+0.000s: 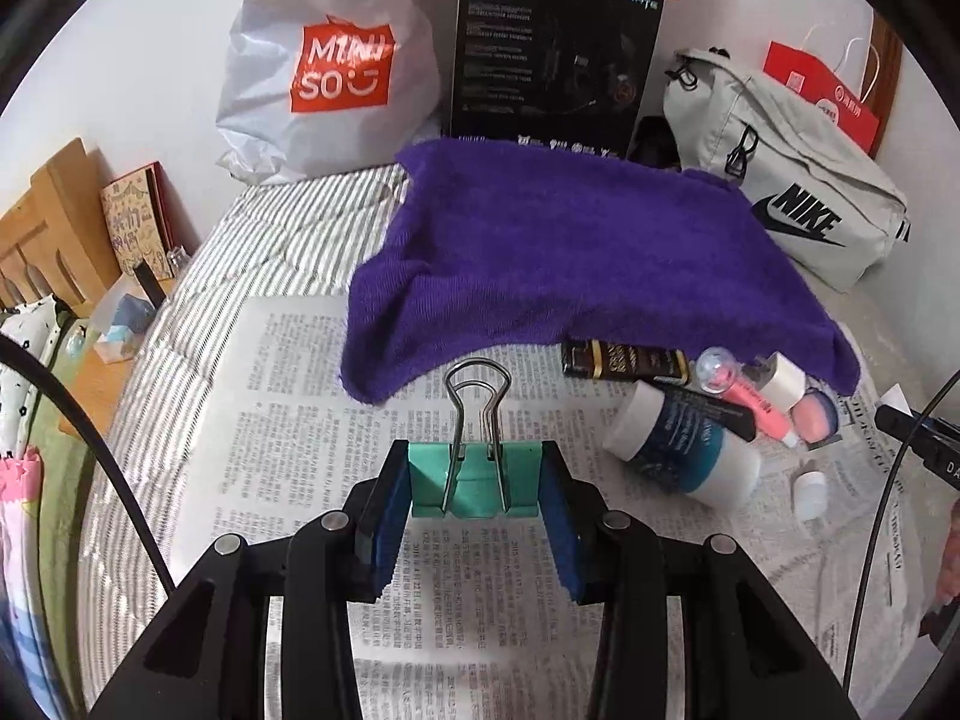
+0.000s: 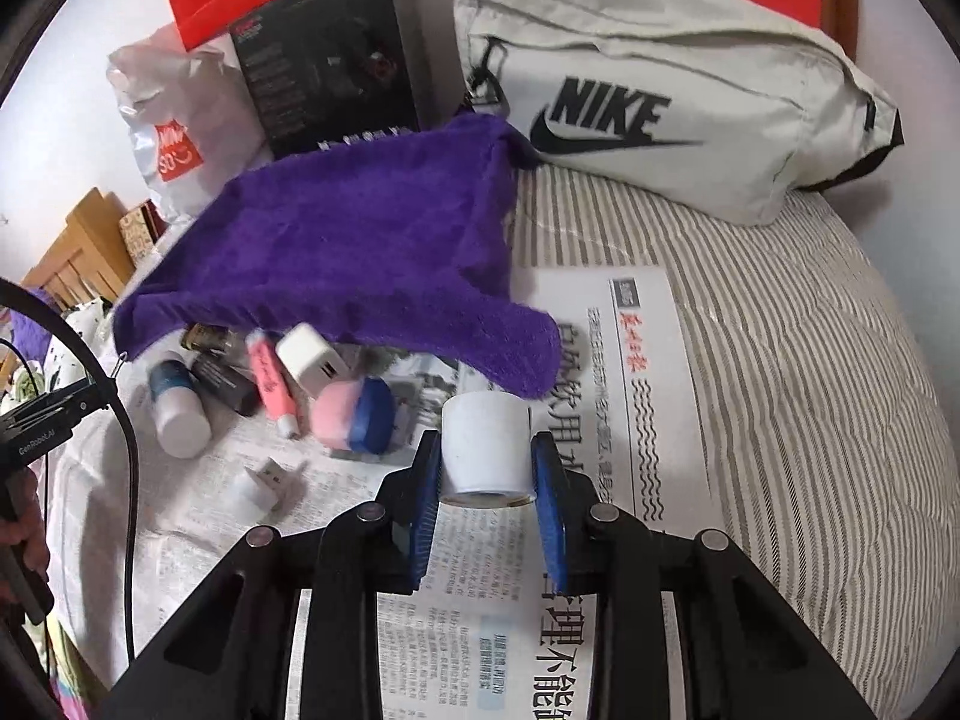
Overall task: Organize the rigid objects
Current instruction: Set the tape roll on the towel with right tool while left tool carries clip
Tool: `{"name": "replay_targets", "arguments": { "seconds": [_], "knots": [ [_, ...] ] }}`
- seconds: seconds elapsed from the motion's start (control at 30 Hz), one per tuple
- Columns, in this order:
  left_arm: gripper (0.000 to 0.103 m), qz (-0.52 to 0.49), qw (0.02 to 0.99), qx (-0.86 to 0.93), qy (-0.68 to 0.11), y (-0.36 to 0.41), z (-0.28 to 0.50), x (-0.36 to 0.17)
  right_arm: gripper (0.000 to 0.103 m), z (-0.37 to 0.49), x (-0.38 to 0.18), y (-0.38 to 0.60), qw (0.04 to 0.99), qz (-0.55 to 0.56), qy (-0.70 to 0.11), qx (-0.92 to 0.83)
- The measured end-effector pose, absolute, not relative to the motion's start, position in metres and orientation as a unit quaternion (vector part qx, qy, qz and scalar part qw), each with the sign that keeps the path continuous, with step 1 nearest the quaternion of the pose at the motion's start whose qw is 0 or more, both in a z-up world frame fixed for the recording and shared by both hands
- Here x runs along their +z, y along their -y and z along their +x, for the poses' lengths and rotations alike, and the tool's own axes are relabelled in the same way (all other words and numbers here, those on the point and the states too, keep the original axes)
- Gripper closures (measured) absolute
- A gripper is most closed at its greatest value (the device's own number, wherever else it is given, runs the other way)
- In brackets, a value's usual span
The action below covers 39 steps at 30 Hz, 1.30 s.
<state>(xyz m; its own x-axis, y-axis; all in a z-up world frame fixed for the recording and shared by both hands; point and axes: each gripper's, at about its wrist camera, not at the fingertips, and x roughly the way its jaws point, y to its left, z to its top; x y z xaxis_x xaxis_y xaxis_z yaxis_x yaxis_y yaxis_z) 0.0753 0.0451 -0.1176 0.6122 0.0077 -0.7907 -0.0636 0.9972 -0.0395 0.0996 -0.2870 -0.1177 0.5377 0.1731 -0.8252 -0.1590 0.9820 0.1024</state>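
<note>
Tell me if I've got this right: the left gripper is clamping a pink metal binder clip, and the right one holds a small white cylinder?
Almost. The binder clip in the left gripper is teal green, not pink, as the left wrist view shows. The right gripper does hold a small white cylinder.

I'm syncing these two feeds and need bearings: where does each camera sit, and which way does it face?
Left wrist: on the left gripper, looking forward over newspaper toward the purple towel; its black fingers clamp a green binder clip.
Right wrist: on the right gripper, facing the same towel from the right; its fingers clamp a white cylinder.
Shared: towel, Nike bag, and the white-capped bottle.
</note>
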Motion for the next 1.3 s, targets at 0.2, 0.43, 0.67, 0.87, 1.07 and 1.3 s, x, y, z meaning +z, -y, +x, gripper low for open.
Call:
{"name": "replay_targets", "arguments": {
  "seconds": [0.2, 0.43, 0.67, 0.87, 1.07, 1.3],
  "knots": [
    [0.064, -0.04, 0.903, 0.012, -0.428, -0.049, 0.077, -0.1, 0.073, 0.104, -0.095, 0.279, 0.884, -0.001, -0.455, 0.106],
    [0.064, -0.038, 0.909, 0.003, -0.414, -0.055, 0.094, -0.084, 0.073, 0.121, -0.072, 0.27, 0.892, -0.012, -0.437, 0.113],
    [0.064, -0.04, 0.912, -0.004, -0.408, -0.065, 0.124, -0.073, 0.073, 0.149, -0.057, 0.262, 0.899, -0.021, -0.421, 0.115],
    [0.064, -0.036, 0.912, -0.009, -0.409, -0.07, 0.153, -0.072, 0.073, 0.177, -0.054, 0.255, 0.903, -0.032, -0.412, 0.119],
    [0.064, -0.051, 0.909, -0.021, -0.413, -0.074, 0.181, -0.077, 0.073, 0.21, -0.061, 0.246, 0.901, -0.034, -0.413, 0.127],
    [0.064, -0.061, 0.902, -0.031, -0.427, -0.075, 0.212, -0.091, 0.073, 0.253, -0.082, 0.226, 0.895, -0.047, -0.421, 0.138]
  ]
}}
